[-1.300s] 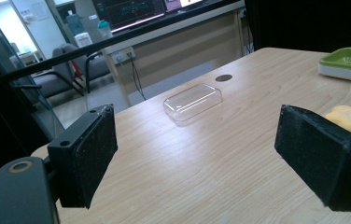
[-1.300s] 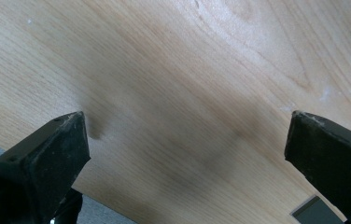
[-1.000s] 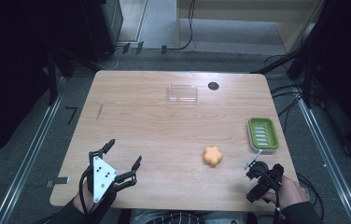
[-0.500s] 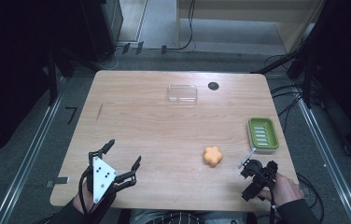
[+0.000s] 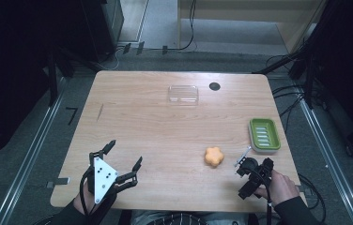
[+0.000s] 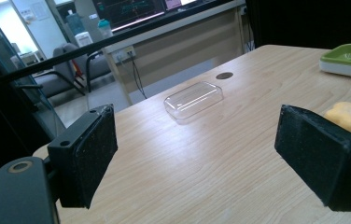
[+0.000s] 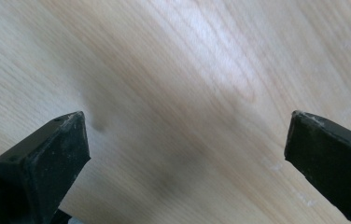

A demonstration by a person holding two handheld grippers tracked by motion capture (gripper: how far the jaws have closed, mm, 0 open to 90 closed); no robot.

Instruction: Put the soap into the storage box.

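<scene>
1. The orange sponge (image 5: 214, 156) lies flat near the table's (image 5: 141, 122) front right; flower-shaped, without a clear long axis.
2. The right gripper (image 5: 252, 176), jaws wide, tilts down just beside it.
3. The left gripper (image 5: 123, 166) gapes empty, front left.

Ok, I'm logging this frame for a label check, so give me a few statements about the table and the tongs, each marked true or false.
1. Both tongs, left and right, are open and hold nothing. True.
2. The orange flower-shaped piece lies inside the green tray. False: it lies on the bare table, apart from the tray.
3. The clear plastic lid lies near the far edge, beside a dark round hole. True.
4. The right tongs grip the green tray. False: they are over bare wood, near the orange piece.
</scene>
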